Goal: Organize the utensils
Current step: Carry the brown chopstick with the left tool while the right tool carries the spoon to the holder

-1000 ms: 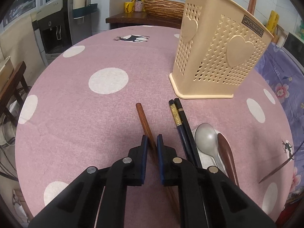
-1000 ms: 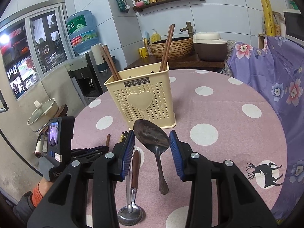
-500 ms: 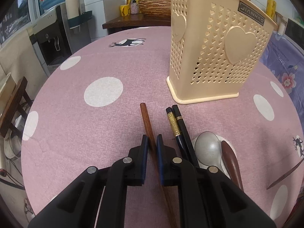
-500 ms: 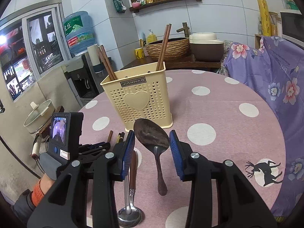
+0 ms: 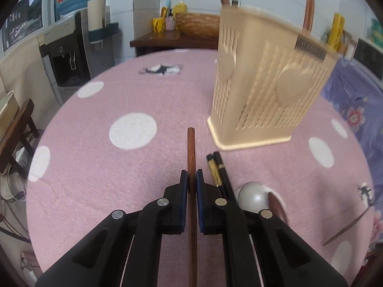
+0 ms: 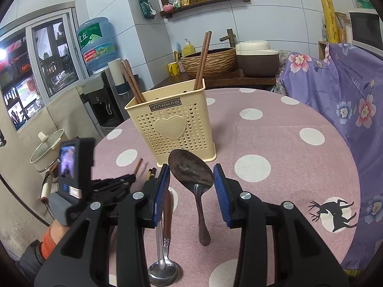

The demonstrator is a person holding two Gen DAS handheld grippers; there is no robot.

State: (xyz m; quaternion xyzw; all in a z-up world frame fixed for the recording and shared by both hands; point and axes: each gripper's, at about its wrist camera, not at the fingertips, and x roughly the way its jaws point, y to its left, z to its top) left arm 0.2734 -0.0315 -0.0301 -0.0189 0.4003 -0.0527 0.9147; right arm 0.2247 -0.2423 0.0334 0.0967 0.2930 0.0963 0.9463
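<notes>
My left gripper [image 5: 191,179] is shut on a brown wooden chopstick [image 5: 191,148], which points forward above the pink dotted tablecloth. A cream perforated utensil holder [image 5: 268,91] stands ahead and to the right; it also shows in the right wrist view [image 6: 172,124], with brown chopsticks [image 6: 202,59] standing in it. Black chopsticks with gold bands [image 5: 217,169] and a silver spoon [image 5: 251,197] lie right of my left gripper. My right gripper [image 6: 191,179] is open, its jaws either side of a dark wooden spoon [image 6: 194,174] lying on the table.
A silver spoon [image 6: 162,270] and a brown-handled utensil [image 6: 166,217] lie by my right gripper's left finger. A purple floral cloth [image 6: 347,100] covers something at the table's right. A water dispenser [image 5: 71,55] and a side counter [image 5: 177,40] stand beyond the far edge.
My left gripper has lifted the wooden chopstick off the table and swung it straight, moving closer to the holder. My right gripper has held still, open around the dark spoon.
</notes>
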